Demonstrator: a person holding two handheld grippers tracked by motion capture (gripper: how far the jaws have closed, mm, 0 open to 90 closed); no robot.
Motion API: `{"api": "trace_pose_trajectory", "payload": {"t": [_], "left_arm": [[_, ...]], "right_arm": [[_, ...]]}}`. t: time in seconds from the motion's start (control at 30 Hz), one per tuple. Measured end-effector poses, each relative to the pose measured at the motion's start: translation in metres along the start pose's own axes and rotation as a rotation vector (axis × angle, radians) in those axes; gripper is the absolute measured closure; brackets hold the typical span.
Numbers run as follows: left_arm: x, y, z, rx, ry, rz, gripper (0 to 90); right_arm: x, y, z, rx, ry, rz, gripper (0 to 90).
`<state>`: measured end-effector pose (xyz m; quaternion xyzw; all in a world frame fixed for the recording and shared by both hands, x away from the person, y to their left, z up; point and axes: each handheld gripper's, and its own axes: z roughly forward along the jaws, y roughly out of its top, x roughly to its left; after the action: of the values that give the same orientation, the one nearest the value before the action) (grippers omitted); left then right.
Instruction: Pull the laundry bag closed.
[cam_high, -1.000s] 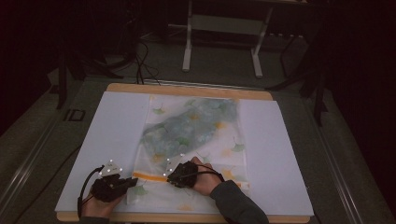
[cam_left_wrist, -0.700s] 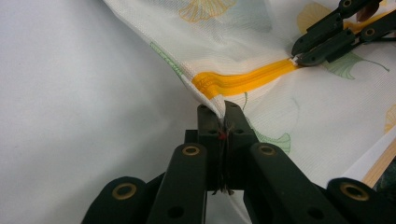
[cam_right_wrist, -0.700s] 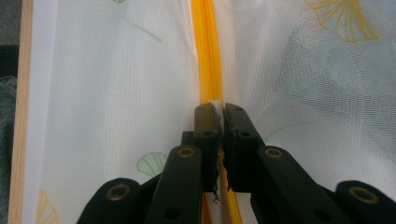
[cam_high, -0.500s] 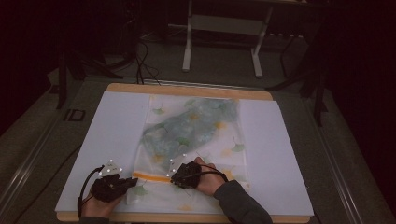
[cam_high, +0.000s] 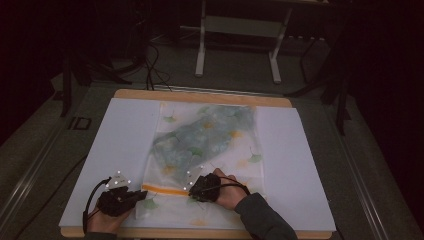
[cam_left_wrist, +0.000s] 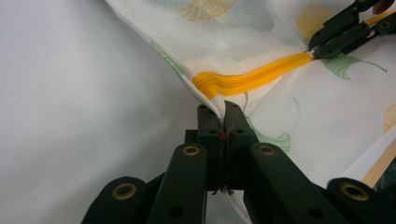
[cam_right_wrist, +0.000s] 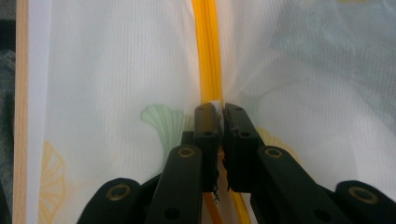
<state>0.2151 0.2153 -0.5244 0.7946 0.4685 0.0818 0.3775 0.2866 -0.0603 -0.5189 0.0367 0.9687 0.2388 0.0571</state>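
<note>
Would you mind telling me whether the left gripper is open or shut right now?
Shut. In the left gripper view its fingers are pressed together, pinching the edge of the mesh bag just below the end of the orange zipper.

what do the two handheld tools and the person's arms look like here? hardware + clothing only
Both tools, left and right, are black, each topped by a grey three-cornered plate with white dots. Black cables loop from each. Up close, the jaws are flat black linkage bars with brass-coloured rivets. The right forearm wears a dark grey-blue sleeve.
</note>
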Motion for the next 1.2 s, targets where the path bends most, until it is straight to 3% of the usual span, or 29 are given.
{"api": "trace_pose_trajectory", "payload": {"t": [1.2], "left_arm": [[0.001,0.0,-0.001,0.002,0.002,-0.002,88.3]], "right_arm": [[-0.001,-0.035,-0.023,0.058,-0.038,0.02,85.3]]}}
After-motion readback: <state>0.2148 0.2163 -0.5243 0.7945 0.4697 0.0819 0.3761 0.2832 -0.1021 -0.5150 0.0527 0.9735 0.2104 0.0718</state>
